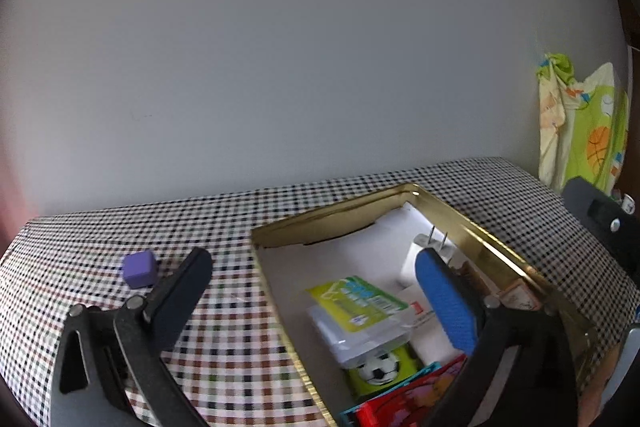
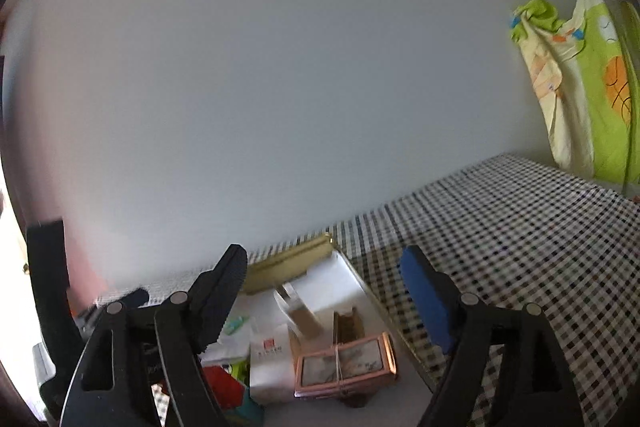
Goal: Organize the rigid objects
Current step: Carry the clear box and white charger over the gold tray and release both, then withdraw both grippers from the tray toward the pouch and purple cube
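An open gold tin [image 1: 484, 235] sits on the checked tablecloth and holds several items: a clear pack with a green label [image 1: 356, 301], a football-print item [image 1: 378, 367], a red packet [image 1: 404, 403] and a white plug [image 1: 430, 247]. My left gripper [image 1: 316, 279] is open wide, one finger over the cloth and the blue-padded one over the tin, nothing gripped. A purple cube [image 1: 139, 269] lies on the cloth left of it. My right gripper [image 2: 320, 291] is open above the tin [image 2: 288, 259], over a pink-framed box [image 2: 346, 363], a white packet [image 2: 268, 359] and the plug [image 2: 298, 311].
A plain white wall stands close behind the table [image 2: 520, 227]. A green and yellow printed cloth [image 1: 580, 123] hangs at the far right. A dark part of the other gripper shows at the right edge [image 1: 600, 219] of the left wrist view and at the left edge [image 2: 48, 287] of the right wrist view.
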Demonstrator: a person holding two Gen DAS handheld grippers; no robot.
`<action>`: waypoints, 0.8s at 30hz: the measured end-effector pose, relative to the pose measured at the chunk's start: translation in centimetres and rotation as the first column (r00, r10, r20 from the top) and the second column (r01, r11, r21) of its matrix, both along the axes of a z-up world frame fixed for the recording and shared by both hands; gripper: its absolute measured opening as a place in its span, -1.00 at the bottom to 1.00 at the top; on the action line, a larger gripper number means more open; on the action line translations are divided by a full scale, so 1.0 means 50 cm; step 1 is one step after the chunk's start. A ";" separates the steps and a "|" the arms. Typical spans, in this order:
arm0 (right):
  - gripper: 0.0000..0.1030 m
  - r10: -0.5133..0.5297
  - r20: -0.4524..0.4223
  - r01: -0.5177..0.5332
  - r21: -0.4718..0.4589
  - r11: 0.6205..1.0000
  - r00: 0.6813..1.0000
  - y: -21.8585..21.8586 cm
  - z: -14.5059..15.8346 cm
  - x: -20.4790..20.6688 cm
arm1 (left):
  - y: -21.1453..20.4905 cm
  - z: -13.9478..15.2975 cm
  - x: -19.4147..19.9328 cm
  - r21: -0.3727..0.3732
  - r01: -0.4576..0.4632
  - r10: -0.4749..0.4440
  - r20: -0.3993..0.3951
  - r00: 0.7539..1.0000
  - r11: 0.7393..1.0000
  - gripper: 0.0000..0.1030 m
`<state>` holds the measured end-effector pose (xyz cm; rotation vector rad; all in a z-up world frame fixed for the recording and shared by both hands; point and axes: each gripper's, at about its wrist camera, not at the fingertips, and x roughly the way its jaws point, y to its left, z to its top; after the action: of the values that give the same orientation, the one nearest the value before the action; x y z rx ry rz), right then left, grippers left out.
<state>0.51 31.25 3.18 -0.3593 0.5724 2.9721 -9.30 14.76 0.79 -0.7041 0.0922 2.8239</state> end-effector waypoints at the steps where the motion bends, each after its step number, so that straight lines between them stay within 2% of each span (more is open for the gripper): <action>1: 0.59 0.001 -0.002 -0.001 -0.003 1.000 1.000 -0.001 0.000 0.000 | -0.006 0.000 0.000 -0.003 -0.010 0.010 -0.007 1.000 1.000 0.99; 5: 0.60 -0.016 -0.010 0.016 0.018 1.000 1.000 -0.012 0.002 0.008 | -0.033 0.002 0.009 -0.004 -0.055 0.055 -0.042 0.998 0.998 0.99; 10: 0.60 -0.057 -0.098 0.066 0.088 0.994 0.994 -0.031 0.008 0.029 | -0.060 -0.005 0.020 -0.015 -0.103 0.101 -0.084 0.991 0.995 0.99; 12: 0.73 -0.061 -0.166 0.079 0.104 0.991 0.984 -0.039 0.011 0.047 | -0.070 -0.005 0.024 -0.027 -0.129 0.125 -0.108 0.986 0.991 0.99; 13: 0.89 -0.079 -0.200 0.105 0.122 0.987 0.977 -0.046 0.010 0.057 | -0.073 -0.005 0.024 -0.026 -0.137 0.133 -0.119 0.984 0.990 0.99; 15: 0.92 -0.111 -0.249 0.155 0.163 0.974 0.962 -0.062 0.011 0.073 | -0.085 -0.005 0.027 -0.017 -0.161 0.157 -0.143 0.977 0.987 0.99; 24: 0.92 -0.140 -0.236 0.202 0.260 0.944 0.962 -0.103 0.002 0.074 | -0.113 -0.024 0.035 -0.059 -0.199 0.187 -0.162 0.969 0.978 0.99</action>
<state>4.22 26.09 3.29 0.0360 0.1759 2.8804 -7.56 9.12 -0.43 -0.5324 0.1646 3.0747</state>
